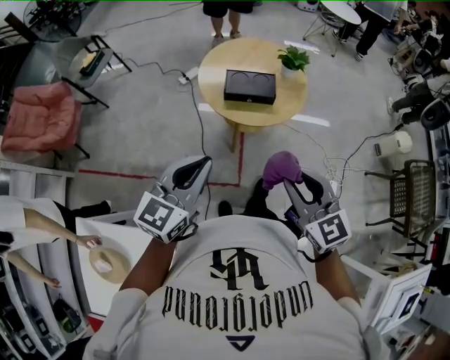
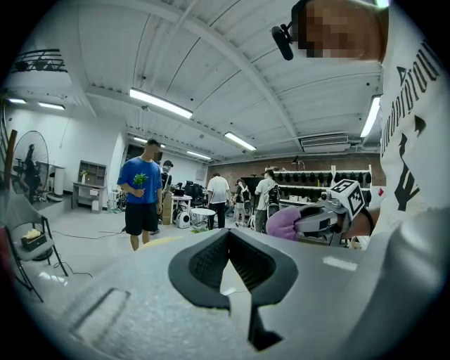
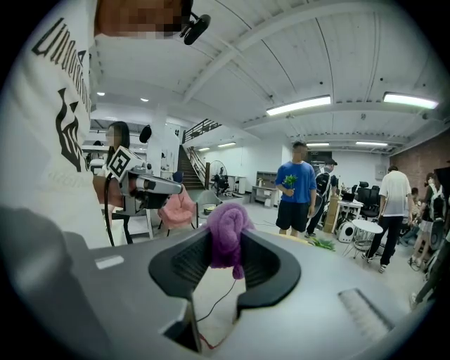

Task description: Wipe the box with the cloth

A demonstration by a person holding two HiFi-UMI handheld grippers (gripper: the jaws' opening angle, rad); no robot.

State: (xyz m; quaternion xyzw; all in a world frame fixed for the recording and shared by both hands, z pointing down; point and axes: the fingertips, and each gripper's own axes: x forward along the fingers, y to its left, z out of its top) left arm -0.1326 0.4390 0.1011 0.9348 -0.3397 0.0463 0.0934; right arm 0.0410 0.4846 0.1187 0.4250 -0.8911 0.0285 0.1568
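The black box (image 1: pixel 249 86) lies on a round wooden table (image 1: pixel 218 70) ahead of me, beside a small potted plant (image 1: pixel 294 59). Both grippers are held up in front of my chest, well short of the table. My right gripper (image 1: pixel 287 177) is shut on a bunched purple cloth (image 1: pixel 281 169); in the right gripper view the cloth (image 3: pixel 228 235) sticks up between the black pads (image 3: pixel 184 264) of the right gripper (image 3: pixel 225 247). My left gripper (image 1: pixel 191 173) is shut with nothing in it, its jaws (image 2: pixel 228 239) meeting. From it I see the right gripper (image 2: pixel 325 216) with the cloth (image 2: pixel 285 223).
A person (image 1: pixel 226 14) in a blue shirt (image 3: pixel 298 183) stands at the table's far side. A pink chair (image 1: pixel 39 116) and a folding chair (image 1: pixel 84 60) are at the left, a wire basket (image 1: pixel 411 186) at the right. Cables and red tape (image 1: pixel 239 162) cross the floor.
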